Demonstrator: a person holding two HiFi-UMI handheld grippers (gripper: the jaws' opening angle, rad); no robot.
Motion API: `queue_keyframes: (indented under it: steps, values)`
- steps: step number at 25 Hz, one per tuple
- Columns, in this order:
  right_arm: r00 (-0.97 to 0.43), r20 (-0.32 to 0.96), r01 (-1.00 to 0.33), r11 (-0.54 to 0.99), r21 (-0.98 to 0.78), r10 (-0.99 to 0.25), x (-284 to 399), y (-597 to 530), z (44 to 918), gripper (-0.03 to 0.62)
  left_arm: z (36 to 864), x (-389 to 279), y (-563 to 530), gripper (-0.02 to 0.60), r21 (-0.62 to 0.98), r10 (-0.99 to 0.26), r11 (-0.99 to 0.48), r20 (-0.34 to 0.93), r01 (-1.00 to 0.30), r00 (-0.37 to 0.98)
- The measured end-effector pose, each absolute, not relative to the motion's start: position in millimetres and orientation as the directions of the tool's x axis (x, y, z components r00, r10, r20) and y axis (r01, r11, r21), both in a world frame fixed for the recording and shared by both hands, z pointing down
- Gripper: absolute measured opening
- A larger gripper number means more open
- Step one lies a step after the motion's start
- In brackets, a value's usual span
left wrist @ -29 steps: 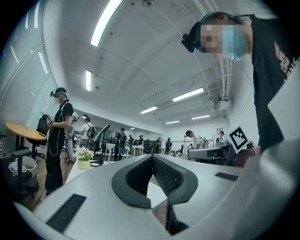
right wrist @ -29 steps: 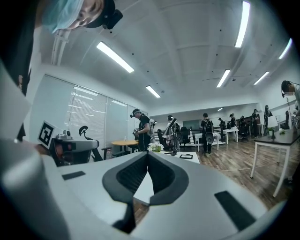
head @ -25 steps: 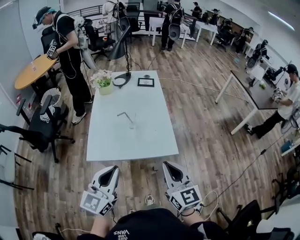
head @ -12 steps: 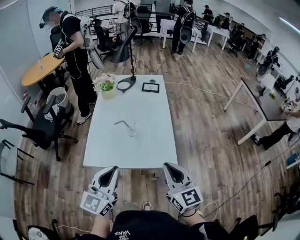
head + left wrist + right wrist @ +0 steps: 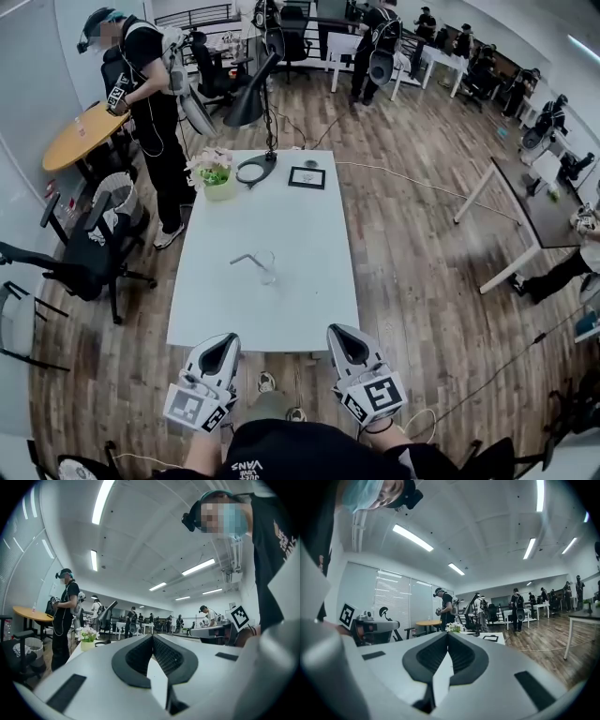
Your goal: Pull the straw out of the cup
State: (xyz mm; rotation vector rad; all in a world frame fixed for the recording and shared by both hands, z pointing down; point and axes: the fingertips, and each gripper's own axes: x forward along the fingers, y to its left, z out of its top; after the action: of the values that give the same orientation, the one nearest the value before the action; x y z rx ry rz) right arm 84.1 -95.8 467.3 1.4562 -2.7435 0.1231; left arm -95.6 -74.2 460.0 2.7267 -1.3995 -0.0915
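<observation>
1. This is an open-plan office used as a working lab: one long room with a wood plank floor [image 5: 412, 272] and white tables [image 5: 300, 281] spread across it.
2. The furniture is office stock: rolling office chairs [image 5: 84, 253], a round wooden table [image 5: 70, 136] and a black desk lamp [image 5: 251, 103].
3. Ceiling strip lights [image 5: 104, 498] run overhead, and window blinds [image 5: 391, 597] cover one wall.
4. Several standing people [image 5: 380, 42] wear head-mounted gear and backpacks.

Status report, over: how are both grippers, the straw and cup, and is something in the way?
Left gripper shut, empty; right gripper shut, empty. Straw in clear cup, middle of white table, untouched. Nothing in the way.
</observation>
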Motion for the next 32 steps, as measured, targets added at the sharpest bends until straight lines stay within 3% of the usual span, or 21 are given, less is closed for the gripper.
queue_keyframes:
  steps: [18, 32]
  values:
    - [-0.464, 0.067, -0.886, 0.463, -0.019, -0.883, 40.4, -202.6, 453.4, 0.017, 448.8, -123.8, -198.9, 0.01, 0.081, -0.712, -0.701, -0.045, -0.708, 0.7]
    - [-0.522, 0.073, -0.853, 0.522, -0.024, -0.85, 36.8, -248.2, 456.4, 0.017, 453.0, -116.7, -235.6, 0.01, 0.084, -0.739, -0.672, -0.02, -0.736, 0.673]
